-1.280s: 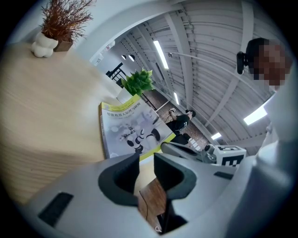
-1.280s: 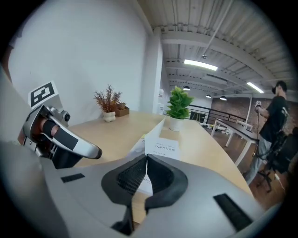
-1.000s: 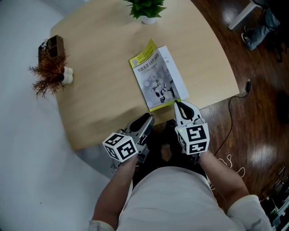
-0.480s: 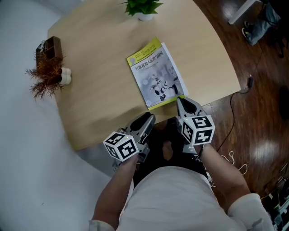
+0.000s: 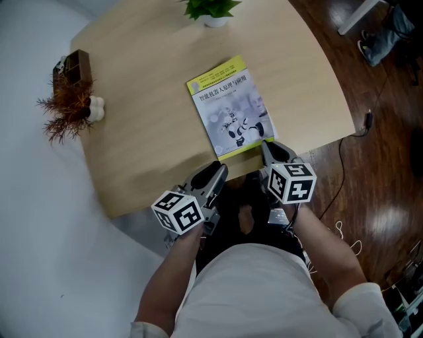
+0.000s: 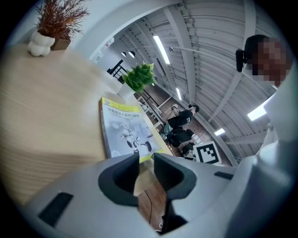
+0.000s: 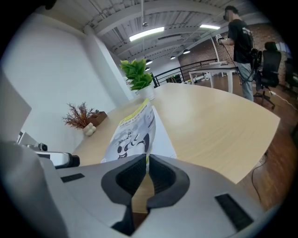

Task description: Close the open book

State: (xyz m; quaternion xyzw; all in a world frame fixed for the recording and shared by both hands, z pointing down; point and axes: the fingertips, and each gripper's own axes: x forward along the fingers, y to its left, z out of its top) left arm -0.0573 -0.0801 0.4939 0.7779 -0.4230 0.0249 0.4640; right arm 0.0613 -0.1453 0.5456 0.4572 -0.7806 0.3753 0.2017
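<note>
One book (image 5: 230,108) lies on the counter (image 5: 145,132), shut, cover up, with a yellow-green border and a robot drawing on the front. It sits toward the counter's near right edge, turned a little askew. I have two tongs in view. There are two plants: a green one in a white pot (image 5: 211,9) at the far edge and a dried reddish one (image 5: 65,105) at the left edge, with one small white vase (image 5: 96,109) at its foot and one brown box (image 5: 78,66) just behind it.

The green plant is cut off by the top of the head view, so I see only its lower leaves and pot there. What the brown box holds is too small to make out. The cover's print is too fine for me to read. From the right gripper view, one person (image 7: 240,32) stands far off beyond the counter.

The left tongs (image 5: 215,175) hang just off the counter's near edge, pointing toward the book's near left corner and well short of it; the jaws are parted by a slim gap and grip nothing. The right tongs (image 5: 273,149) point at the book's near right corner, tips just beside it; whether they touch it I cannot tell. Those jaws are clenched nearly tip to tip, with nothing between them. Both forearms reach forward from the body, with the marker cubes facing up
</note>
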